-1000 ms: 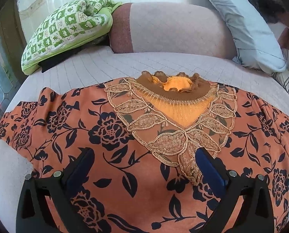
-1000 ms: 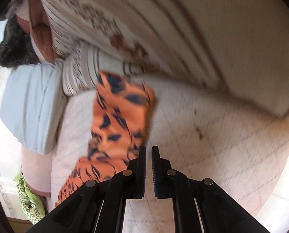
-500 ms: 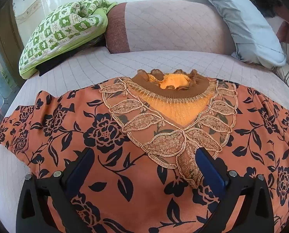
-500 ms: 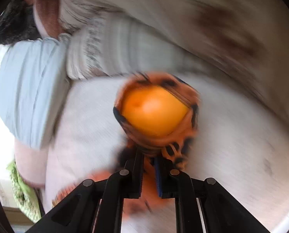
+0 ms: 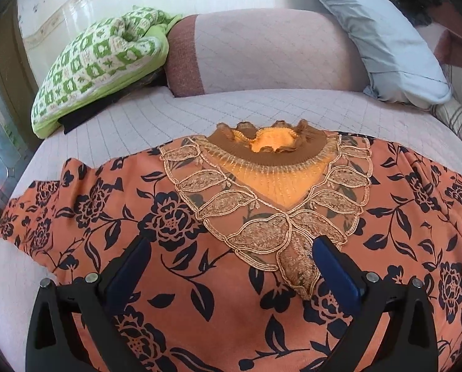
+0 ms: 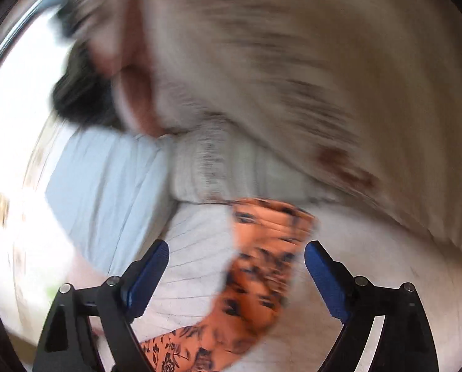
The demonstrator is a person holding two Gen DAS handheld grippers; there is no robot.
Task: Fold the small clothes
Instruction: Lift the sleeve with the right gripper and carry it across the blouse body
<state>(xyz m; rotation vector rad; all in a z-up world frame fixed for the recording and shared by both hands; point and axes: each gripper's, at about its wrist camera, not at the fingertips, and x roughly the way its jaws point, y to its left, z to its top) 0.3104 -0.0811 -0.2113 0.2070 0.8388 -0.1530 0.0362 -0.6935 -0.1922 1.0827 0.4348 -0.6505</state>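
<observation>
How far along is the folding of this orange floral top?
Done: the orange floral top lies spread flat, front up, on the bed. In hand: nothing; the left gripper hovers open over the chest, and the right gripper is open with the sleeve lying between its fingers, ungripped. Left: no fold shows, so sleeves and body remain.

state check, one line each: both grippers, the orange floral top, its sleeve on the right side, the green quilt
left gripper: open, holding nothing, above the top
right gripper: open, sleeve between the jaws
orange floral top: spread flat, front up, unfolded
right sleeve: extended, view blurred
green quilt: bundled
</observation>
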